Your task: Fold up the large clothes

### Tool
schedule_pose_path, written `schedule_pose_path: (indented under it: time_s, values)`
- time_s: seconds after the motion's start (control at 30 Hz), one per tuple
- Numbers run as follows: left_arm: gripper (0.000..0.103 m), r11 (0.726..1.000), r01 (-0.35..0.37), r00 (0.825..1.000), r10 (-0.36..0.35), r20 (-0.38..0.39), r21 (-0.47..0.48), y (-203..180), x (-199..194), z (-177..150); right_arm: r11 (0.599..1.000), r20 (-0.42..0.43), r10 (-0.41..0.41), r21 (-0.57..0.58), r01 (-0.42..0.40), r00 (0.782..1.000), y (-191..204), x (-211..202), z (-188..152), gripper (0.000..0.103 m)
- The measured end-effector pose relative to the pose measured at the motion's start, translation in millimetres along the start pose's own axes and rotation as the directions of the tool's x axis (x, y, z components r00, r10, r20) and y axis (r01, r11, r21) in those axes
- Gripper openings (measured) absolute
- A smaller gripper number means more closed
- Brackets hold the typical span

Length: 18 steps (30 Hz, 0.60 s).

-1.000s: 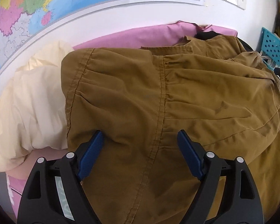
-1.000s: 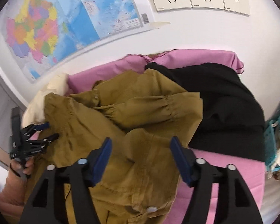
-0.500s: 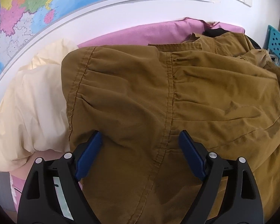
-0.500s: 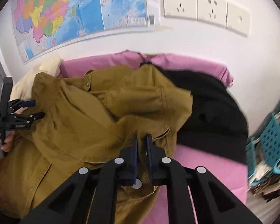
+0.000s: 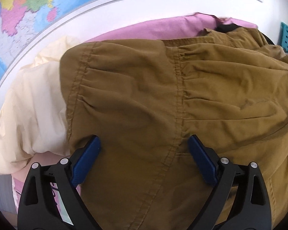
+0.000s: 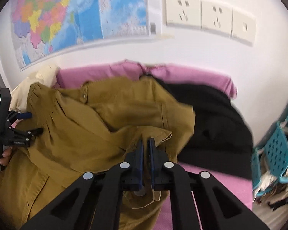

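Fabric (image 6: 146, 174) half-hidden inside clamped right hand-held gripper (image 6: 146, 143)

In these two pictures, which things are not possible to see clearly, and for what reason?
- Black garment, right wrist view: its left part lies under the brown jacket; type unclear.
- Map, both views: print blurred and too small to read.
- Blue basket, right wrist view: cut by the edge, contents blurred.
- Cream cloth, left wrist view: partly under the jacket.
- Right gripper: fabric pinched, but which part is unclear.

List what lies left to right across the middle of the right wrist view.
Left gripper → brown jacket → right gripper, shut on the jacket's fabric → black garment → teal baskets.
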<state>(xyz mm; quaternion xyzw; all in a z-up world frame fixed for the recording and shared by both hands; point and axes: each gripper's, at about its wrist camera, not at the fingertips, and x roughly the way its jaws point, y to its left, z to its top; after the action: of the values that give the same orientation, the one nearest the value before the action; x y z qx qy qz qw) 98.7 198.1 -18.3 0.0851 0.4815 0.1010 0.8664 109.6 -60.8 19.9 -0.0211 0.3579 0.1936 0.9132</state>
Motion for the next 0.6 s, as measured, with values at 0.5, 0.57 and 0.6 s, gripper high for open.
schedule_pose_path:
  time_s: [0.5, 0.57, 0.6]
  values:
    - [0.093, 1.000, -0.014, 0.998, 0.015, 0.054, -0.021, 19, -39, -17, 0.998, -0.007, 0.051, 0.049, -0.050, 0.999, -2, -16, -20, 0.049]
    - [0.093, 1.000, -0.004, 0.997, 0.006, 0.073, -0.016, 23, -51, -23, 0.995, 0.019, 0.103, 0.015, -0.104, 0.994, 10, -26, -19, 0.049]
    - [0.093, 1.000, -0.004, 0.997, 0.004, 0.080, -0.008, 24, -57, -27, 0.990, 0.010, 0.141, -0.019, -0.140, 0.990, 21, -25, -19, 0.048]
